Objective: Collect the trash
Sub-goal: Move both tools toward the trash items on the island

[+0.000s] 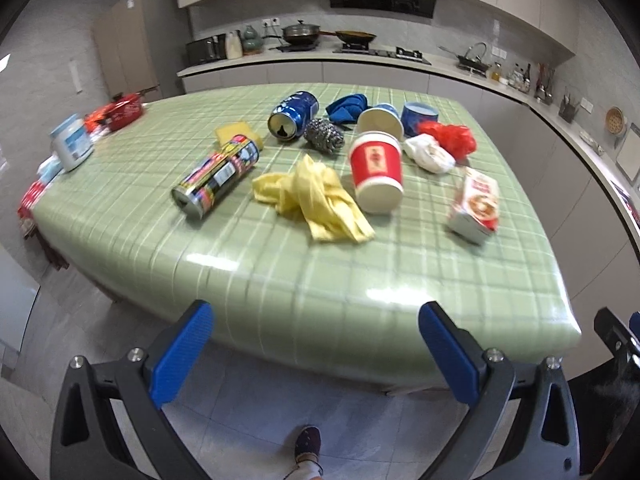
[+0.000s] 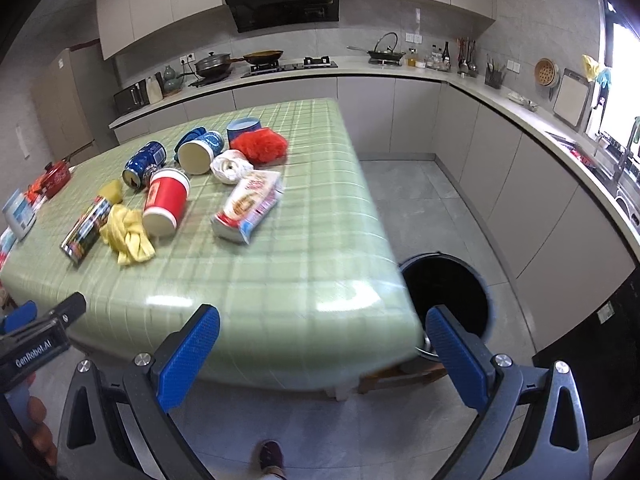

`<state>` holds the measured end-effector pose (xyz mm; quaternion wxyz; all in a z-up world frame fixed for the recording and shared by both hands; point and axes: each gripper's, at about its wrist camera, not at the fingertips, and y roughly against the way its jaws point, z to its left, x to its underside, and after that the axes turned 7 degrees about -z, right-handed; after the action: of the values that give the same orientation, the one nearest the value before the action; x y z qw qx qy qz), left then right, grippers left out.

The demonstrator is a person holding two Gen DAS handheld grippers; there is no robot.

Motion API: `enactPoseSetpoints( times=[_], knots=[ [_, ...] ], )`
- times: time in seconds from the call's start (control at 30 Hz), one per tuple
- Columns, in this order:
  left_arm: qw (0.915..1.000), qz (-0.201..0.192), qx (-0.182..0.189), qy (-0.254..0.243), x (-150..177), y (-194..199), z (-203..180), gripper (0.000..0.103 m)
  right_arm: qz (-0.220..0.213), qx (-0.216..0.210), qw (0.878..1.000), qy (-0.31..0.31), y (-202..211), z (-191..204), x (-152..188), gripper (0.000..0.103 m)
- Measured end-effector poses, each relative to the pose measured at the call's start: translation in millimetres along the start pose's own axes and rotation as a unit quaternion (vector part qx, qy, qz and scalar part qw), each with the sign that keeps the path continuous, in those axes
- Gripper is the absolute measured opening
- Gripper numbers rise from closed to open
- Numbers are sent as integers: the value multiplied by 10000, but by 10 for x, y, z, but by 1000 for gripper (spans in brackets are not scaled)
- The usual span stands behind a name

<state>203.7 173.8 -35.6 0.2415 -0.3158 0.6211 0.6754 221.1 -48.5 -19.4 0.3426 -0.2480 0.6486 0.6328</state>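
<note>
Both the left gripper (image 1: 316,356) and right gripper (image 2: 322,360) are showing black frames, silver screws and blue textured pads (image 2: 188,356). A dark dotted slipper (image 1: 307,443) is showing below the left gripper.

Home kitchen: range hood (image 2: 282,4), hob (image 2: 294,65), cabinets (image 2: 160,0)

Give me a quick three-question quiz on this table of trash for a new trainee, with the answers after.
1. True or false: the left gripper and the right gripper are both open and empty.
2. Where is the black bin? A) on the table B) on the floor by the table corner C) on the counter
3. Fill in: the red cup lies on its ____, beside the yellow gloves.

Key: 1 true; 2 B; 3 side.
</note>
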Motion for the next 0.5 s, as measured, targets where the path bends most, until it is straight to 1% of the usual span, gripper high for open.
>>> enactPoseSetpoints(
  times=[0.13,0.2,0.33,0.43,0.5],
  knots=[
    [9997,-14,175,-181,-218,-253,89,103,55,97,9999,-42,-267,270,-174,103],
    [9991,3,338,-264,-348,-392,84,103,66,164,9998,-97,-388,364,-253,103],
    [9973,26,615,-400,-554,-598,-7,103,151,264,9994,-190,-595,438,-368,103],
    [9961,20,759,-456,-703,-736,-106,102,164,337,9990,-235,-703,427,-464,103],
    [9957,40,819,-440,-779,-831,-158,100,159,362,9989,-238,-784,413,-522,103]
  ],
)
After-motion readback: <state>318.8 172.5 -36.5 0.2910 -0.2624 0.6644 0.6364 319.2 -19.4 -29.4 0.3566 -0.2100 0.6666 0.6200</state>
